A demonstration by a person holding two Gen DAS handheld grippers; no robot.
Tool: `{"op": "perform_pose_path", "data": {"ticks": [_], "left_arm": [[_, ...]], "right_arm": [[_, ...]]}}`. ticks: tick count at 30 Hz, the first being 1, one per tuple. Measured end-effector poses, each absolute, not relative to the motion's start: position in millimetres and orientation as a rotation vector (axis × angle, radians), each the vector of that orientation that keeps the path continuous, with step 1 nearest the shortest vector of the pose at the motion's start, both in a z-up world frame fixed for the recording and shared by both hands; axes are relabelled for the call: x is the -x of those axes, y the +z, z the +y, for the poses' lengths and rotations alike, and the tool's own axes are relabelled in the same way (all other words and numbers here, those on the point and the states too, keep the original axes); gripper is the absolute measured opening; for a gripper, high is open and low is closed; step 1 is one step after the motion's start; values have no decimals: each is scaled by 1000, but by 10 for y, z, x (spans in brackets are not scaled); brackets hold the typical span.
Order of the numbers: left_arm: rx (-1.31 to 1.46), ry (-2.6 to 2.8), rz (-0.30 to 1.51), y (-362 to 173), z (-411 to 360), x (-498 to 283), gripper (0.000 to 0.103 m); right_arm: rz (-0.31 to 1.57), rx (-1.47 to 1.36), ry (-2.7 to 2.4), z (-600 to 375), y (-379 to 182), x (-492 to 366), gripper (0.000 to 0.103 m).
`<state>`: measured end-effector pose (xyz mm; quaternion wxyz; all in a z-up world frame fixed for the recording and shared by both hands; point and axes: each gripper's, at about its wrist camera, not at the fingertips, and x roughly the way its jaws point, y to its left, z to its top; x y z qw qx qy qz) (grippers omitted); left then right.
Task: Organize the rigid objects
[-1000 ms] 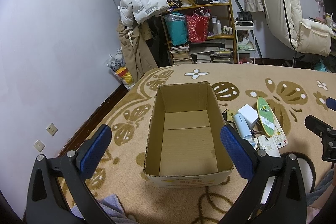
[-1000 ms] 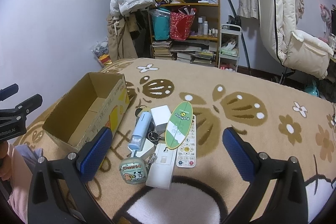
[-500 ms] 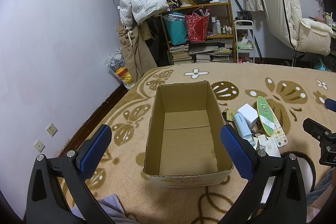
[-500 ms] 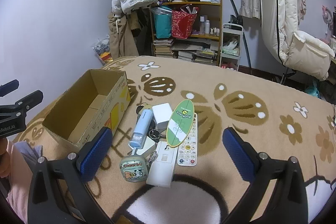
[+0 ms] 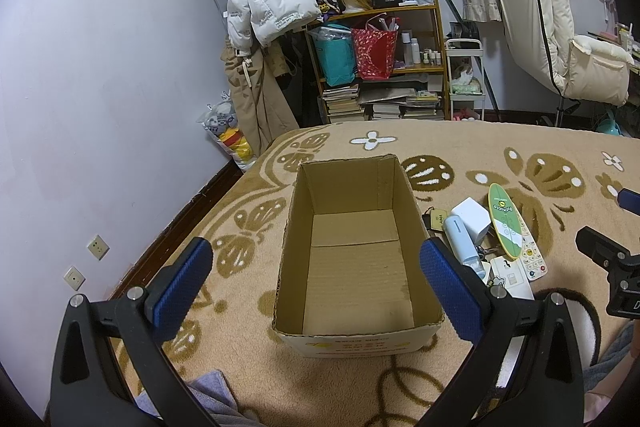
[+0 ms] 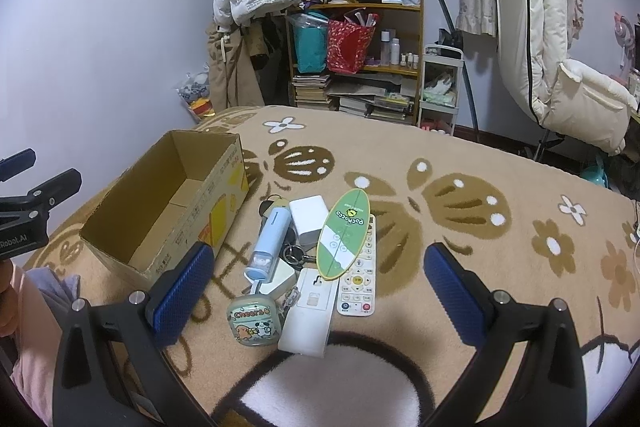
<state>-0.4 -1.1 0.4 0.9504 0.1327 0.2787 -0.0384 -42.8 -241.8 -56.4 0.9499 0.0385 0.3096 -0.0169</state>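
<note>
An open, empty cardboard box (image 5: 352, 251) (image 6: 168, 211) lies on the patterned blanket. Right of it sits a pile: a light-blue tube (image 6: 267, 245), a white cube charger (image 6: 309, 217), a green surfboard-shaped board (image 6: 344, 233), a white remote (image 6: 359, 275), a flat white box (image 6: 310, 311) and a "Cheers" case (image 6: 252, 319). My left gripper (image 5: 316, 283) is open, hovering over the box's near end. My right gripper (image 6: 318, 291) is open, above the near part of the pile, holding nothing.
A bookshelf (image 6: 360, 59) with bags and books stands at the far wall beside hanging coats (image 5: 260, 11). A cream padded chair (image 6: 560, 59) is at the far right. A person's pink sleeve (image 6: 24, 327) shows at the left edge.
The right gripper has moved forward and lower toward the pile, which now looks larger and closer. The left gripper has barely moved.
</note>
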Motion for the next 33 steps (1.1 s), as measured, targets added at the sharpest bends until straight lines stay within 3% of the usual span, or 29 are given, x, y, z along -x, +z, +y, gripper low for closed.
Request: {"op": "perform_pose_path", "data": {"ticks": [23,33], "left_arm": [[-265,-92,571,-21,-23,12,102],[-241,-122,688,-80,-20,-260,102]], "right_arm": [[634,-70,-35,-2385,-575,377,103],[667,-105,-8,-2416,-619,323,103]]}}
